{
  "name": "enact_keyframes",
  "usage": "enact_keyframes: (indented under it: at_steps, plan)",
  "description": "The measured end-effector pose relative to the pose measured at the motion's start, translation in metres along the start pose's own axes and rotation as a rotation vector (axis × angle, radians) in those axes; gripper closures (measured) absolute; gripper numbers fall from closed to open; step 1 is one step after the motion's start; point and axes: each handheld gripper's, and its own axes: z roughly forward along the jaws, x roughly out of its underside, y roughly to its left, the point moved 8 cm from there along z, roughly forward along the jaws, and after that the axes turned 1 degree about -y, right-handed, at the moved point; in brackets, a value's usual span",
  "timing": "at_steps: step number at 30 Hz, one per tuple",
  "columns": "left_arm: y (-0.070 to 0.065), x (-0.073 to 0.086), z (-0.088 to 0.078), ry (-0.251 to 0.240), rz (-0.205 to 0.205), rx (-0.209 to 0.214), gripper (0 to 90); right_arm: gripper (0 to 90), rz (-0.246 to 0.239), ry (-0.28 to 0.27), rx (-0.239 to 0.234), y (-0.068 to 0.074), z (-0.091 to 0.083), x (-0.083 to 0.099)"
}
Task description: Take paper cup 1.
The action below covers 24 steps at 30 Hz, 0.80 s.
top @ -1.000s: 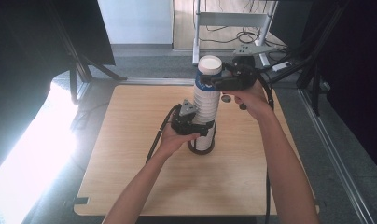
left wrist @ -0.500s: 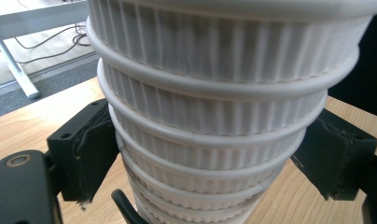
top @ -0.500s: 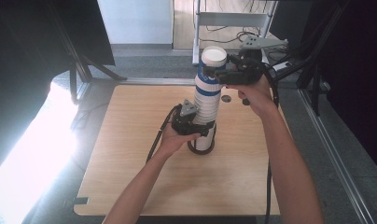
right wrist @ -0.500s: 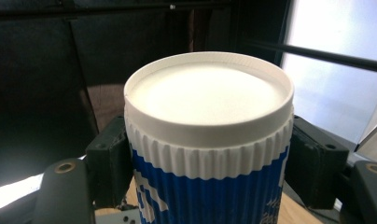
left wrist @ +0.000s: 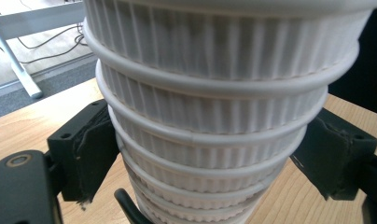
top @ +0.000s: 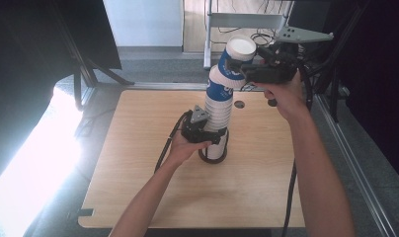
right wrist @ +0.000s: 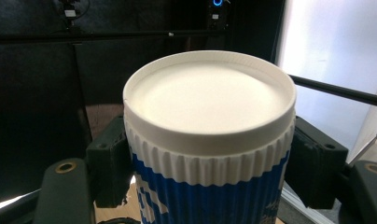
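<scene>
The stack of cups (top: 218,116) stands inverted near the middle of the wooden table (top: 138,187). Its foot is hidden behind the left gripper (top: 213,139), which is clamped on the ribbed rims low down. At about 1 o'clock the right gripper (top: 241,73), jaws just closing, grips the top cup (top: 236,61), tilted. Whether it's fully free of the stack is hard to tell. Dark curtains surround the table, with glare at 9 o'clock.

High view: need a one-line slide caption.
Left gripper clamps the base of an upside-down paper cup stack on the wooden table; right gripper grips the top cup.
</scene>
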Motion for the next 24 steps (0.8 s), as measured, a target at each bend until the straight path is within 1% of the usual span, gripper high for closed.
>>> enact_keyframes:
  at_steps: [1,4,5,6,7,10,11,13,17,19,21,23,24]
  plan:
    - [-0.001,0.000,0.000,0.001,0.005,-0.002,13.4,26.9,-0.003,-0.008,0.000,0.001,-0.005,-0.003]
    - [0.000,0.000,0.000,0.000,0.010,-0.008,13.4,27.0,-0.005,-0.008,0.003,0.001,-0.010,-0.003]
    - [0.000,0.000,0.000,0.000,0.011,-0.010,13.4,27.0,-0.010,-0.004,0.004,0.001,-0.015,-0.001]
    - [0.000,0.000,0.000,0.000,0.011,-0.010,13.4,27.0,-0.010,-0.004,0.004,0.001,-0.015,-0.001]
    - [0.000,0.000,0.001,0.000,0.009,-0.010,13.3,26.9,-0.007,-0.008,0.005,0.001,-0.021,0.002]
    - [-0.001,0.000,0.001,0.001,0.005,-0.010,13.2,27.0,-0.005,-0.016,0.006,0.002,-0.029,0.004]
    - [0.000,-0.001,0.001,0.001,0.009,-0.013,13.2,27.0,-0.006,-0.018,0.005,0.002,-0.032,0.005]
    - [-0.001,-0.001,0.001,0.001,0.004,-0.009,13.2,27.0,-0.007,-0.020,0.005,0.003,-0.035,0.006]
    - [-0.002,-0.001,0.001,0.004,0.000,-0.012,13.0,27.0,-0.009,-0.034,0.011,0.004,-0.056,0.015]
    - [-0.001,-0.001,0.001,0.005,0.003,-0.013,13.0,26.9,-0.009,-0.031,0.012,0.004,-0.060,0.017]
    - [-0.001,-0.001,0.001,0.005,0.000,-0.014,13.0,26.9,-0.003,-0.031,0.016,0.002,-0.071,0.028]
    - [-0.001,-0.001,0.001,0.007,-0.002,-0.015,13.0,26.9,-0.001,-0.025,0.021,0.001,-0.075,0.037]
    - [-0.001,-0.001,0.001,0.007,-0.002,-0.015,13.0,26.9,-0.001,-0.025,0.021,0.001,-0.075,0.037]
